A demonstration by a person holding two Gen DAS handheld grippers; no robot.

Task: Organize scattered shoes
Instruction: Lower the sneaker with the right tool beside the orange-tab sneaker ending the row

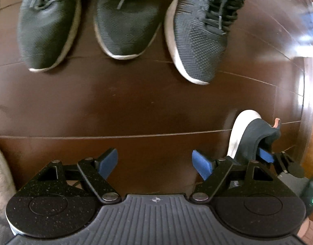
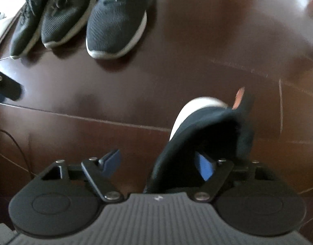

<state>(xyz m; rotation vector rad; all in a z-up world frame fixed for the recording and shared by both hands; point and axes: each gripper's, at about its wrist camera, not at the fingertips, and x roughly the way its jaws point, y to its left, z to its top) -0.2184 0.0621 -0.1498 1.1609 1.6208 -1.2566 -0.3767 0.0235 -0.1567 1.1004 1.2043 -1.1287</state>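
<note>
Along the far side of the dark wooden floor (image 1: 136, 106) three dark sneakers already sit in a row with toes pointing near: a left sneaker (image 1: 48, 26), a middle sneaker (image 1: 125, 20) and a knit sneaker (image 1: 199, 30) with a thick white sole on the right, so I'd say the tidying is well along. What's left is the fourth shoe (image 2: 207, 134), a black one with a white sole and an orange pull tab, which looks like the knit one's mate. It's near the right gripper (image 2: 159, 166), with one blue pad tucked inside the heel opening and the other pad standing well clear on the outside, so the jaws are spread wide and not pinching the collar. Whether the shoe is hooked and lifted or resting on the floor I honestly can't tell, that view is blurry. From the left wrist view you see the same shoe low on the right. The left gripper (image 1: 155, 164) is empty, spread wide over bare boards, well apart from the row. So my guess is one shoe needs to go in beside the knit one on the right end and that's it. Floor is glossy brown planks with visible seams and bright glare far right, plus a pale fuzzy thing (image 1: 1, 175) at the near left edge, maybe a rug.
</note>
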